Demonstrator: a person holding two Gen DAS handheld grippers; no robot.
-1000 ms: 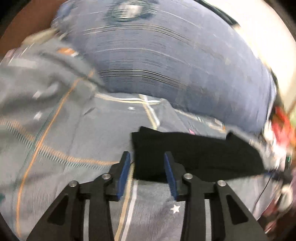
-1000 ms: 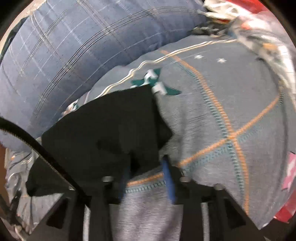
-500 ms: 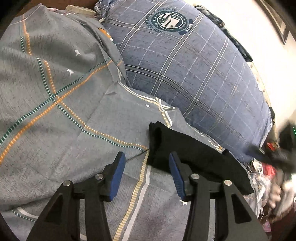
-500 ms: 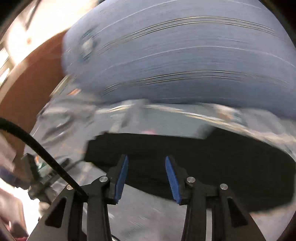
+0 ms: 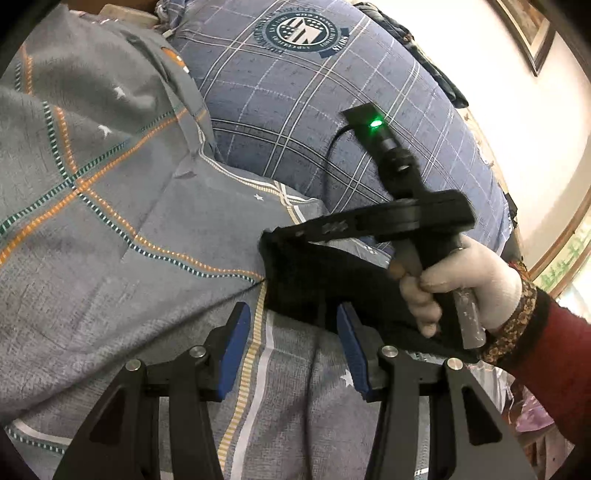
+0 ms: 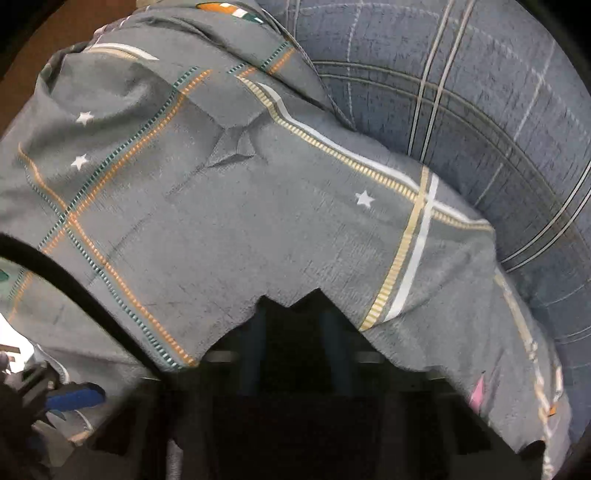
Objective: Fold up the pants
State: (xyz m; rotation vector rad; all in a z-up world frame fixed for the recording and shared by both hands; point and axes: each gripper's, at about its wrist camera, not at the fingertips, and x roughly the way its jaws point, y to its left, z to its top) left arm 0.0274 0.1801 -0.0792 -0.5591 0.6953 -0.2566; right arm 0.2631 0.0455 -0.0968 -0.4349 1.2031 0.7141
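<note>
Black pants [image 5: 317, 280] lie folded on our grey bedspread [image 5: 110, 229].
Left tongs [image 5: 293, 339] hang released; right tongs [image 6: 295, 332], under cloth, we cannot tell. Next, probably, pressing the fold flat.

A grey striped bedsheet [image 5: 110, 229] meets a big blue plaid pillow [image 5: 295, 122] below a cream wall [image 5: 517, 122] bearing a framed picture [image 5: 532, 29]
</note>
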